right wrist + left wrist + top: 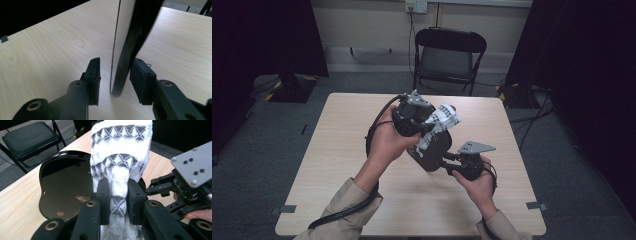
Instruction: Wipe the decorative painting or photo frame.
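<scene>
A: From the high view, where is the black plate (432,147)?

B: It's hanging above the worktop (342,150), between the left tongs (419,131) and the right tongs (447,162).

A: Left gripper view?

B: They're pinching the patterned cloth (120,157) against it.

A: Right gripper view?

B: The plate's rim (120,82) is standing edge-on between half-spread pads, not yet pressing.
</scene>
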Motion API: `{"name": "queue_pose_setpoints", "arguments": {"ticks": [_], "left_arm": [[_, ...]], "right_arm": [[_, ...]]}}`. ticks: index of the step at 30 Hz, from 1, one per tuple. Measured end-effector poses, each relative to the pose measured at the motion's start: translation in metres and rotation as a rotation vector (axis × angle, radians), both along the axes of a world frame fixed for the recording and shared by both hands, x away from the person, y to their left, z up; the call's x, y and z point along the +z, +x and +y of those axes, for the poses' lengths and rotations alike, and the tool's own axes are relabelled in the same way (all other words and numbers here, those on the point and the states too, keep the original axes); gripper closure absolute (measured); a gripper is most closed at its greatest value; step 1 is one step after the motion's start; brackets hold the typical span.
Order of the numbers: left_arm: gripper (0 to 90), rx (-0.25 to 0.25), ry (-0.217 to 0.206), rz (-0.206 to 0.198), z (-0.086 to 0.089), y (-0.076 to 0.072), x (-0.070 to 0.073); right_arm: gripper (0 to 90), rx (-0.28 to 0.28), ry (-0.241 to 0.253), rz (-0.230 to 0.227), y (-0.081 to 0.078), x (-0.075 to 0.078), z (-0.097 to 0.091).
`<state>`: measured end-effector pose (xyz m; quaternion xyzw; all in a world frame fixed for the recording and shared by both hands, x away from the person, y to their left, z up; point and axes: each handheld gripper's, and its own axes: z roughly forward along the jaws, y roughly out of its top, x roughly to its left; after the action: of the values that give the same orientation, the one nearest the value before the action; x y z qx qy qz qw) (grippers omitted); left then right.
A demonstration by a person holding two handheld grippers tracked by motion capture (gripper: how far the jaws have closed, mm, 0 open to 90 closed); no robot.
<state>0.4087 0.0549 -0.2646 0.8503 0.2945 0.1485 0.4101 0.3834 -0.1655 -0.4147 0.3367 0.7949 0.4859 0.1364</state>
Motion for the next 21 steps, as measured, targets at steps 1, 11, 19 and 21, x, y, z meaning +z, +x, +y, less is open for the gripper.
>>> {"name": "queue_pose_setpoints", "arguments": {"ticks": [1, 11, 19, 21], "left_arm": [[75.1, 0.001, 0.001, 0.000, 0.000, 0.000, 0.000], [75.1, 0.010, 0.004, -0.011, 0.001, 0.005, 0.003], [75.1, 0.040, 0.001, -0.020, 0.007, 0.010, 0.007], [75.1, 0.045, 0.008, -0.028, 0.008, 0.012, 0.009]], "right_arm": [[63.4, -0.012, -0.001, -0.006, 0.000, 0.000, 0.001], [77.2, -0.040, -0.011, 0.016, 0.003, -0.001, 0.001], [78.7, -0.064, 0.017, 0.038, 0.005, -0.002, 0.000], [78.8, -0.070, 0.022, 0.044, 0.005, -0.002, -0.001]]}}
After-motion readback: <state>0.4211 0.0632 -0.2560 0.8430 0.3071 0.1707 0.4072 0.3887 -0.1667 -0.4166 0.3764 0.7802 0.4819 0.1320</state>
